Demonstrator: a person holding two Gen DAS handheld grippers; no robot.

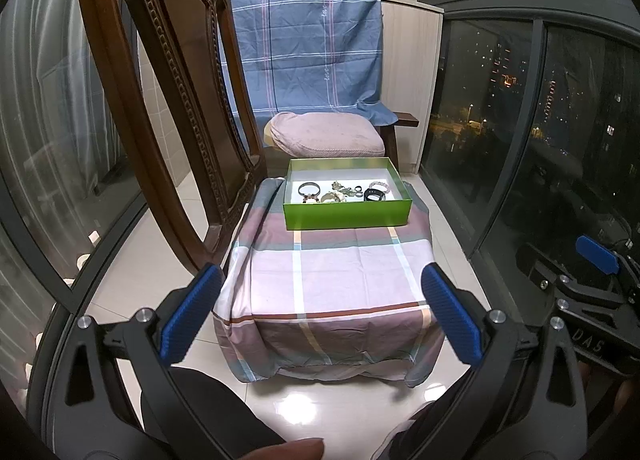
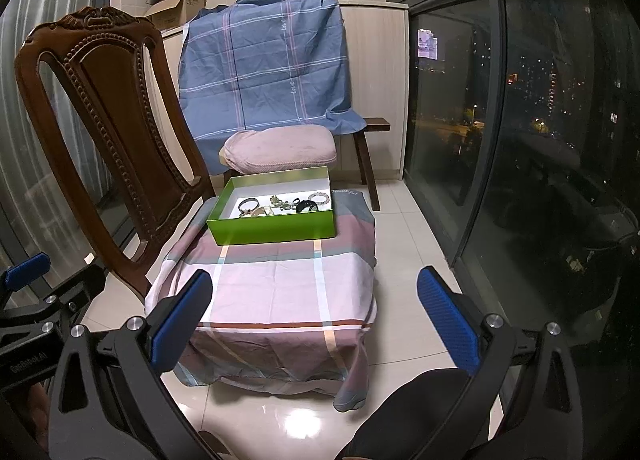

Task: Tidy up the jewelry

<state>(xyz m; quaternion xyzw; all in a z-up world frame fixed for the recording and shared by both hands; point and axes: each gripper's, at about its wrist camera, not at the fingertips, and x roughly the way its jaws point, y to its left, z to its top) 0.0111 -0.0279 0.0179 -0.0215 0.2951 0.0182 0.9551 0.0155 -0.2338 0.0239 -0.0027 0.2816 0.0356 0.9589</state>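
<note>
A green box [image 1: 347, 214] with a white inside stands at the far end of a low table under a plaid cloth [image 1: 332, 272]. It holds several pieces of jewelry: a dark bangle [image 1: 309, 189], a black band [image 1: 375, 195], a pale bead bracelet [image 1: 379, 184] and a tangle of small pieces. The box also shows in the right wrist view [image 2: 276, 227]. My left gripper [image 1: 322, 284] is open and empty, well short of the box. My right gripper [image 2: 316, 292] is open and empty, also over the table's near end.
A carved wooden chair [image 1: 168, 100] stands at the table's left. Behind are a pink cushion [image 1: 326, 134] on a bench and a blue sheet [image 1: 308, 44]. Glass windows [image 1: 540, 120] run along the right. The floor is glossy tile.
</note>
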